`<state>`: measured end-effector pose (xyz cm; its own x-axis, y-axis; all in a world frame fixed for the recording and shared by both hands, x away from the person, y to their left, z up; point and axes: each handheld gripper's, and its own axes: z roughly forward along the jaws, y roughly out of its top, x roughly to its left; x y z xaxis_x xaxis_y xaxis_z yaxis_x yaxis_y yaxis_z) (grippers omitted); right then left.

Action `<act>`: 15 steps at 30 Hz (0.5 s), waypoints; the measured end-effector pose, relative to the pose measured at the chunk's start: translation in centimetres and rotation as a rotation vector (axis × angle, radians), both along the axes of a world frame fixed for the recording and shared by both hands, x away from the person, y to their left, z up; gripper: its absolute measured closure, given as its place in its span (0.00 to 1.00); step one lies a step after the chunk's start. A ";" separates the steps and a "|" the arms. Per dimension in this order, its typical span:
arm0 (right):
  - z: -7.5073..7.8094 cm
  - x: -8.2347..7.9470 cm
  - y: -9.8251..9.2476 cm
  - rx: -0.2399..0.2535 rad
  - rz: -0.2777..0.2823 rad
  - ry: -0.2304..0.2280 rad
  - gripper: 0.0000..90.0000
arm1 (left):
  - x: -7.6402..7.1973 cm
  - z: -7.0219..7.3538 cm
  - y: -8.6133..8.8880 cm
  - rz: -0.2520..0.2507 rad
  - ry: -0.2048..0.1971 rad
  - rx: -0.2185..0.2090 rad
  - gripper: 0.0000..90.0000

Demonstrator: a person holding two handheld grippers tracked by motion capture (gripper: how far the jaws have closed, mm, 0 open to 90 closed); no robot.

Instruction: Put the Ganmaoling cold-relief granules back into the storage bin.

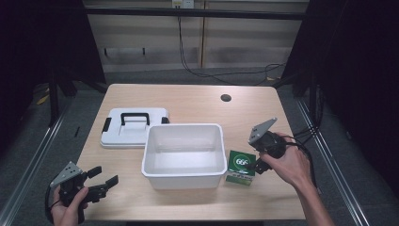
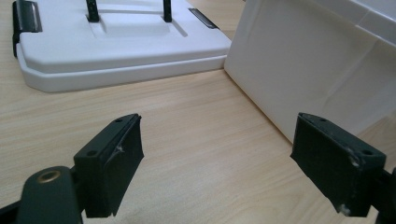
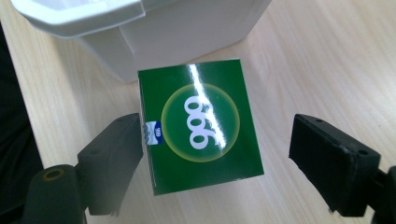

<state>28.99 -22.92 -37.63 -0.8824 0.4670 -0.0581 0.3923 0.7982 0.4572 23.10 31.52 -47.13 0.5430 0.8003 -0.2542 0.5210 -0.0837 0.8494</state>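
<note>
Left gripper (image 1: 101, 181): jaws wide apart, nothing between them, resting low over the table (image 1: 197, 101); lid (image 1: 134, 127) ahead of it.
Tub (image 1: 183, 155): ahead and right of the left gripper, open, looks empty.
Green box (image 3: 201, 123): between the right gripper's jaws, beside the tub.
Right gripper (image 3: 215, 158): jaws apart, straddling the box, left pad touching.
Risk: an off-centre squeeze could twist or crush the box, or push it against the tub.

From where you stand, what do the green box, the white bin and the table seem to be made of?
Green box: likely glossy printed cardboard; a bright glare streak crosses its top and its edges are crisp folds.
White bin: looks like moulded plastic, smooth with a soft sheen and a rolled rim.
Table: pale wood grain, matte; possibly laminate rather than solid wood.
</note>
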 end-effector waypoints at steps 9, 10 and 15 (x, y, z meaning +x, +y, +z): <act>0.3 0.9 1.2 -0.102 0.041 0.050 0.15 | 0.1 0.0 -0.1 -0.003 0.002 0.001 0.18; 0.4 1.0 1.3 -0.119 0.036 0.051 0.15 | 0.0 0.0 -0.1 -0.002 0.001 0.000 0.18; 0.6 1.4 1.5 -0.126 0.068 0.054 0.14 | 0.1 0.0 0.0 -0.002 -0.001 0.004 0.18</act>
